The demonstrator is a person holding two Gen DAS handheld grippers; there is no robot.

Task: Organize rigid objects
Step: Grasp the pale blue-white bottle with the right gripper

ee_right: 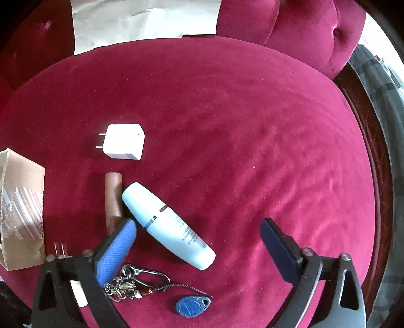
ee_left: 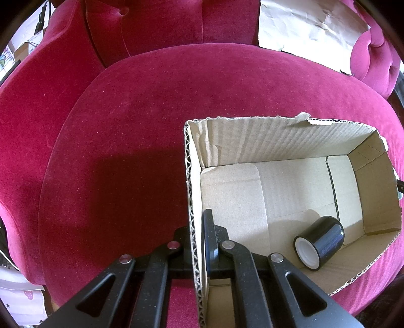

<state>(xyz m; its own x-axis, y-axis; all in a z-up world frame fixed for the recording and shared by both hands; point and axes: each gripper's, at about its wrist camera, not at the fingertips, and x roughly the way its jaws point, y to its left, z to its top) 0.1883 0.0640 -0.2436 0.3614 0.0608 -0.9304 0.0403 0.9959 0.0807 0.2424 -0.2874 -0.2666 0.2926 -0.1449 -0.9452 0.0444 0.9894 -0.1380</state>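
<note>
- Crimson velvet fills both views: a round seat cushion (ee_right: pixel 227 126) with a sheet of crumpled paper (ee_right: pixel 141 20) against the backrest.
- Left gripper (ee_left: pixel 198 242) is clamped shut on the near wall of the cardboard box (ee_left: pixel 277 141), 1 finger outside the wall and 1 inside.
- Inside the box, a black tape roll (ee_left: pixel 319 242) lies on its side near the right end of the floor, its white core facing the camera.
- Over to the right gripper (ee_right: pixel 199 239): jaws spread wide, nothing pinched, pointing steeply down at the cushion.
- Between its blue pads lies a pale blue bottle (ee_right: pixel 166 224), diagonal, its top end close to the left pad (ee_right: pixel 116 249); whether they touch I cannot tell.
- Brown cylinder (ee_right: pixel 113 196) lies just beside the bottle's top end.
- White plug adapter (ee_right: pixel 125 141) sits further up the cushion, apart from the rest.
- Key bunch (ee_right: pixel 133 282) with a blue fob (ee_right: pixel 192 306) lies just below the bottle.
</note>
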